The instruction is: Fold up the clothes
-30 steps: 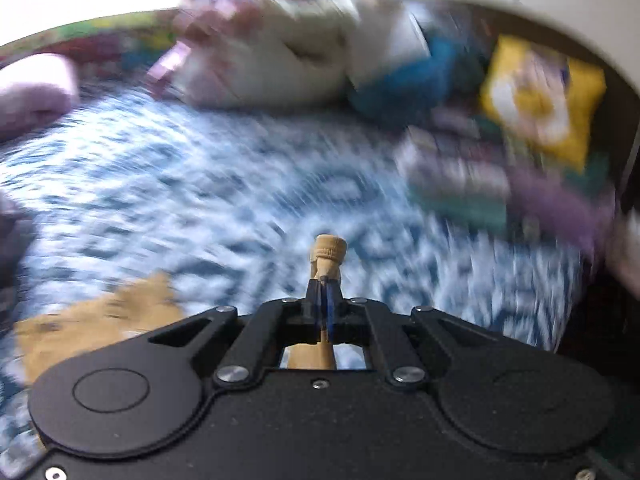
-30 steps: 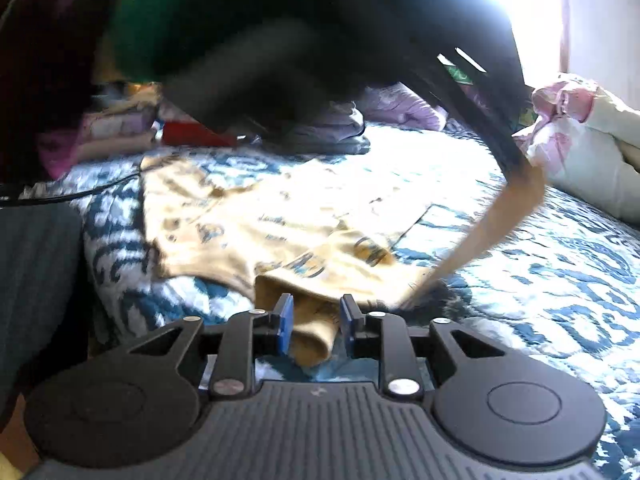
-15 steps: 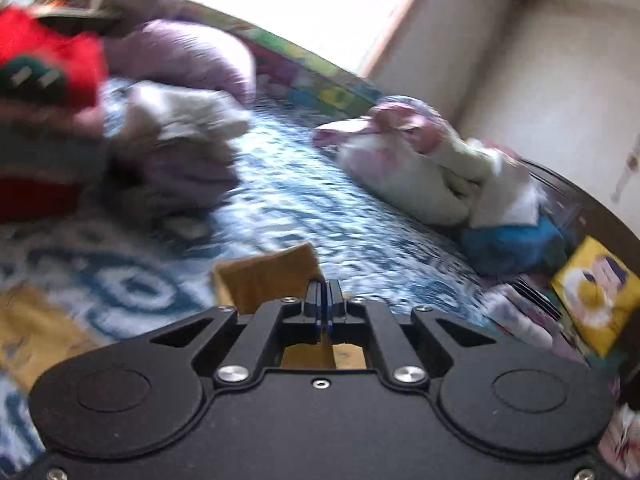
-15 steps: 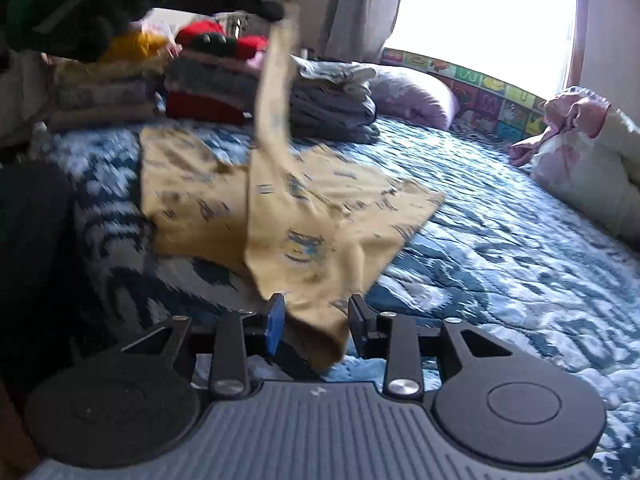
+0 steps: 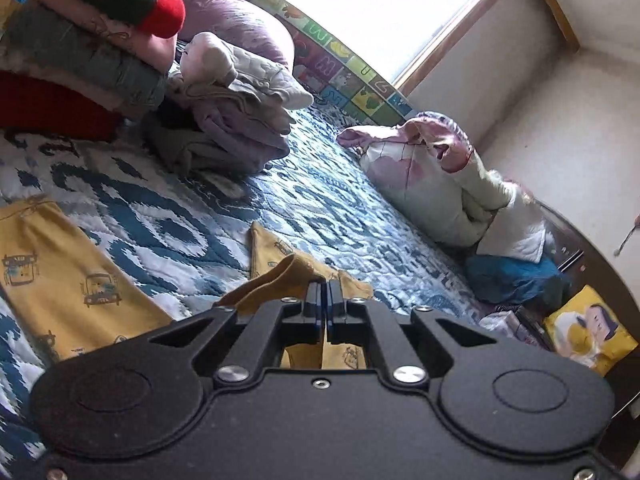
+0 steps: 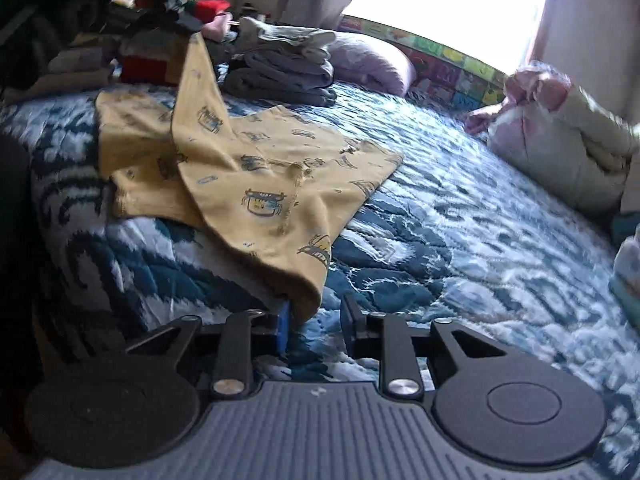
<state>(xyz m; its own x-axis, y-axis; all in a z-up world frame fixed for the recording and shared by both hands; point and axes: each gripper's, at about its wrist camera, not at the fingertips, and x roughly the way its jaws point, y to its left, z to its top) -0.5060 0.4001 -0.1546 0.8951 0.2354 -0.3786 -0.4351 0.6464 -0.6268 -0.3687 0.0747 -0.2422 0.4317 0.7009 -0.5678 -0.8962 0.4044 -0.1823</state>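
The bed, under a blue-and-white patterned quilt, carries everything. Along its far side sit stacks of folded clothes, with a bundled pink-and-cream duvet near the window wall.

The task's thing, a yellow garment printed with small cars, lies spread across the quilt near the bed's edge. One part of it rises in a narrow strip from the flat cloth up toward the left claw, seen high and blurred in the right wrist view, so the garment is partly lifted and partly lying flat, with a diagonal drape running down to the near corner.

The left claw is clamped tight on a yellow edge of that cloth; its fingers meet with fabric bunched around them. The right claw stands apart, gripping nothing, with the garment's near corner hanging just at its left finger.

By my judgement a fold is under way, with the lifted part being carried across the flat part. To do it well, the held edge wants to travel taut and level so it lands square on the cloth below, while the spread right claw pins or takes the near corner to stop the lower layer dragging or creasing.
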